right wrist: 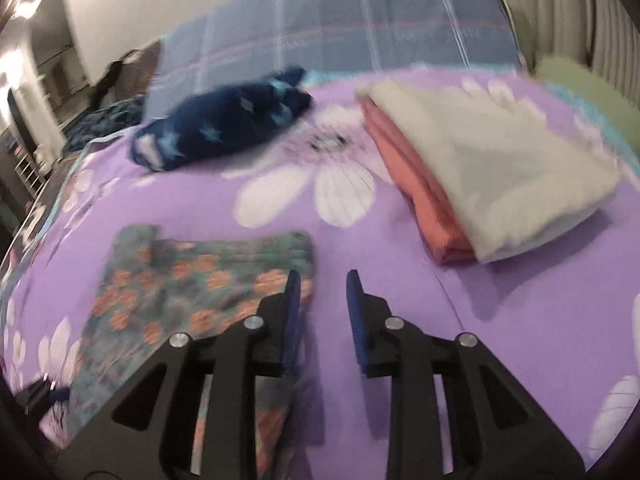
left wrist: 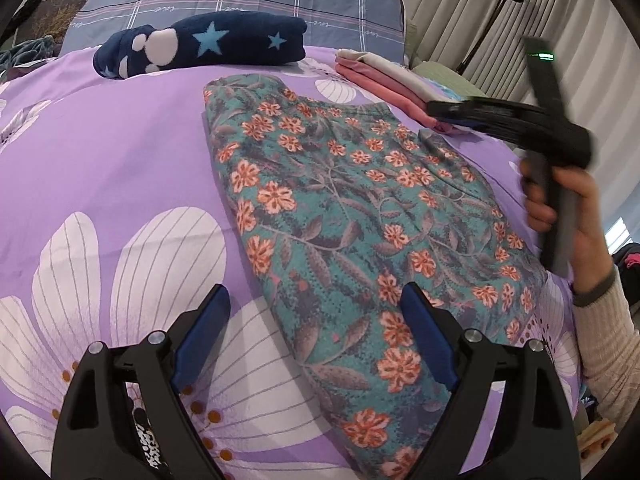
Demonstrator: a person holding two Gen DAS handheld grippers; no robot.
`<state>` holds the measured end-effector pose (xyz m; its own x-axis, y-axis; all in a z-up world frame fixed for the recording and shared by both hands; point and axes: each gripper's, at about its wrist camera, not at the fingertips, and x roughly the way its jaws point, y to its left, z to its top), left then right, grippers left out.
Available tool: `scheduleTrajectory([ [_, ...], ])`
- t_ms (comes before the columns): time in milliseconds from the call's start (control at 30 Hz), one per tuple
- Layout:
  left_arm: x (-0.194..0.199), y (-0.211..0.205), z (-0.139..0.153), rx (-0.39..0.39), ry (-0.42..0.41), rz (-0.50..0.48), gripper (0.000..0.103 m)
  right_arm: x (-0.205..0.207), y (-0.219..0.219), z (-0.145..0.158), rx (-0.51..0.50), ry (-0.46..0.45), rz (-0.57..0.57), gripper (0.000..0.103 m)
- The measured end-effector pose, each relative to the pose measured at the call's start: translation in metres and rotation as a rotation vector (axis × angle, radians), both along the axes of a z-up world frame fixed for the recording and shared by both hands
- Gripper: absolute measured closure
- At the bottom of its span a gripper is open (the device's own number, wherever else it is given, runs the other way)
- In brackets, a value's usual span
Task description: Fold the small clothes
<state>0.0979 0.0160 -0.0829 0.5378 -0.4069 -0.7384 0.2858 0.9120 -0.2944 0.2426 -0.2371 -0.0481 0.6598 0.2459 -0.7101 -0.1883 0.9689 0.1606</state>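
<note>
Floral garment (left wrist: 360, 216) flat on purple bedspread (left wrist: 120, 160), left gripper (left wrist: 316, 328) fingers spread above its edge, right gripper (right wrist: 320, 312) fingers parted, empty.

Teal floral garment (left wrist: 340, 220) with orange blossoms and grey leaves, folded into a long flat strip, lying diagonally across the centre of the left wrist frame on purple bedding; blurred at lower left of the right wrist frame (right wrist: 192, 292).
</note>
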Motion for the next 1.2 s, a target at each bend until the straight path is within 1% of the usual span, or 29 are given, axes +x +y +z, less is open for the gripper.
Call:
scheduleTrajectory([
  [33,0.0,0.0,0.0,-0.001,0.001,0.004,0.015,-0.013,0.003,0.009,0.013,-0.019,0.047,0.078],
  [67,-0.001,0.0,0.0,0.0,0.002,0.007,0.015,-0.023,0.006,0.014,0.041,-0.019,0.096,0.078],
  [133,-0.003,-0.001,0.001,0.011,0.0,0.013,0.015,-0.039,0.01,0.017,0.11,0.012,0.174,0.073],
  [167,-0.003,-0.002,0.001,0.014,0.0,0.015,0.015,-0.046,0.011,0.014,0.118,0.036,0.193,0.071],
  [200,-0.003,-0.002,0.002,0.017,0.0,0.02,0.015,-0.05,0.013,0.009,0.101,0.062,0.197,0.068],
  [233,-0.003,-0.003,0.002,0.018,0.003,0.023,0.015,-0.054,0.017,-0.003,0.031,0.098,0.176,0.068],
  [267,-0.004,-0.003,0.003,0.019,0.007,0.029,0.015,-0.057,0.019,-0.013,-0.041,0.115,0.147,0.068],
  [300,-0.006,-0.003,0.005,0.015,0.007,0.031,0.015,-0.061,0.019,-0.019,-0.097,0.122,0.12,0.061],
  [333,-0.009,-0.004,0.007,0.009,0.003,0.024,0.015,-0.064,0.015,-0.023,-0.101,0.129,0.098,0.058],
  [400,-0.015,-0.009,0.014,0.02,-0.021,0.006,0.015,-0.075,0.008,-0.016,-0.039,0.137,0.087,0.058],
  [467,-0.017,-0.014,0.018,0.05,-0.042,-0.004,0.015,-0.085,0.004,-0.006,-0.03,0.111,0.095,0.052],
  [500,-0.017,-0.016,0.021,0.057,-0.049,-0.01,0.015,-0.091,0.002,0.001,-0.045,0.083,0.099,0.046],
  [533,-0.015,-0.017,0.022,0.057,-0.049,-0.01,0.015,-0.094,0.002,0.001,-0.055,0.069,0.106,0.04],
  [600,-0.013,-0.018,0.023,0.056,-0.044,-0.004,0.015,-0.097,-0.003,0.004,-0.051,0.065,0.119,0.037],
  [667,-0.009,-0.02,0.024,0.063,-0.039,-0.004,0.015,-0.094,-0.01,-0.001,-0.017,0.091,0.122,0.032],
  [733,-0.004,-0.023,0.023,0.083,-0.038,-0.013,0.015,-0.09,-0.015,-0.007,0.046,0.142,0.131,0.031],
  [767,-0.001,-0.025,0.022,0.097,-0.036,-0.016,0.014,-0.089,-0.015,-0.009,0.06,0.156,0.135,0.031],
  [800,0.004,-0.025,0.021,0.113,-0.031,-0.015,0.011,-0.084,-0.016,-0.014,0.075,0.171,0.142,0.031],
  [867,0.016,-0.022,0.015,0.144,-0.016,0.006,0.011,-0.075,-0.016,-0.021,0.097,0.198,0.151,0.031],
  [900,0.022,-0.02,0.012,0.146,-0.003,0.016,0.011,-0.073,-0.017,-0.023,0.117,0.212,0.157,0.03],
  [933,0.03,-0.016,0.008,0.132,0.015,0.024,0.011,-0.065,-0.018,-0.027,0.153,0.224,0.168,0.031],
  [967,0.035,-0.012,0.005,0.11,0.031,0.027,0.011,-0.06,-0.017,-0.028,0.168,0.224,0.178,0.032],
  [1000,0.046,-0.006,0.0,0.063,0.061,0.035,0.011,-0.056,-0.016,-0.029,0.176,0.225,0.189,0.036],
  [1033,0.054,-0.002,-0.003,0.028,0.074,0.041,0.011,-0.048,-0.014,-0.031,0.186,0.228,0.204,0.038],
  [1100,0.072,0.004,-0.006,-0.032,0.08,0.042,0.011,-0.037,-0.01,-0.035,0.207,0.236,0.219,0.039],
  [1133,0.08,0.006,-0.006,-0.052,0.085,0.045,0.012,-0.03,-0.008,-0.037,0.221,0.239,0.23,0.041],
  [1167,0.087,0.007,-0.006,-0.07,0.087,0.046,0.025,-0.024,-0.007,-0.038,0.227,0.237,0.235,0.043],
  [1200,0.096,0.007,-0.006,-0.088,0.096,0.034,0.05,-0.017,-0.005,-0.039,0.229,0.235,0.238,0.047],
])
